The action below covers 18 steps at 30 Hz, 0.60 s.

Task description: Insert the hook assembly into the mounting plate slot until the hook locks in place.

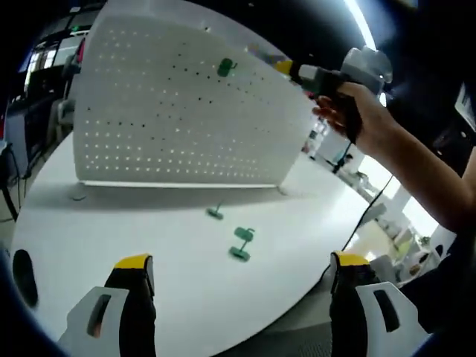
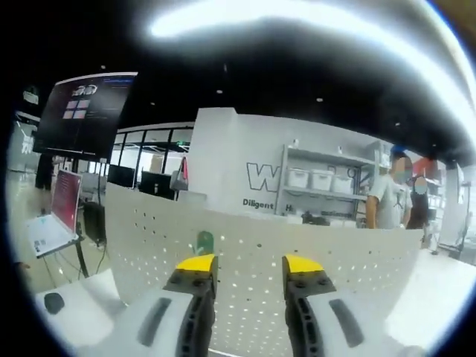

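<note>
A white perforated mounting plate (image 1: 171,111) stands upright on the round white table (image 1: 111,223). One green hook (image 1: 224,68) sits in the plate near its top. Two more green hook assemblies lie on the table in front of it, a small one (image 1: 216,213) and a larger one (image 1: 242,244). My left gripper (image 1: 242,262) hovers low over the table just behind the larger one, jaws wide apart and empty. A hand holds my right gripper (image 1: 327,74) up at the plate's upper right edge. In the right gripper view its jaws (image 2: 249,264) stand apart before the plate (image 2: 357,260), with the mounted hook (image 2: 204,242) just left of them.
A black mouse (image 1: 24,275) lies near the table's left edge. Beyond the plate are a laptop (image 2: 52,223), a big screen (image 2: 85,111), shelves with boxes (image 2: 320,182) and two people standing (image 2: 387,197). The person's forearm (image 1: 424,171) crosses the right side.
</note>
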Tool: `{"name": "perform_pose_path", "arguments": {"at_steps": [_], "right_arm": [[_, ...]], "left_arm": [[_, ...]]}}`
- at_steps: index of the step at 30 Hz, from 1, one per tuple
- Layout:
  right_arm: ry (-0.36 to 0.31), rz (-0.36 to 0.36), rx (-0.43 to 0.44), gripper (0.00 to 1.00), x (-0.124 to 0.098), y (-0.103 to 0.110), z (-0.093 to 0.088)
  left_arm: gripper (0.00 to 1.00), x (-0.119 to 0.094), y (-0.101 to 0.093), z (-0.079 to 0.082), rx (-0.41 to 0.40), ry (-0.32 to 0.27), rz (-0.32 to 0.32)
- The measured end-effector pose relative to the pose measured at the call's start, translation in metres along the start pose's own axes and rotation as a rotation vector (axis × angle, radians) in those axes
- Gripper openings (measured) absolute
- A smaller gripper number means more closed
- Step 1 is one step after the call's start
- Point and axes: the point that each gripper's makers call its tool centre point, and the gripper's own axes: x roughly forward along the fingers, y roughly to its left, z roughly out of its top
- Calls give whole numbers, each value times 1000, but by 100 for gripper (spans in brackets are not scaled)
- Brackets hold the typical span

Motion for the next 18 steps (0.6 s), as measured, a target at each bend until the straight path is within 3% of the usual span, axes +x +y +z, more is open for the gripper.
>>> {"name": "perform_pose_path", "arguments": {"at_steps": [6,18], "right_arm": [[58,24,1,33,-23,0,-27],[190,106,4,34,-77,1,-85]], "left_arm": [[100,1,-5,-2,23,11,9],[100,-10,6,-18,8,57,54]]}}
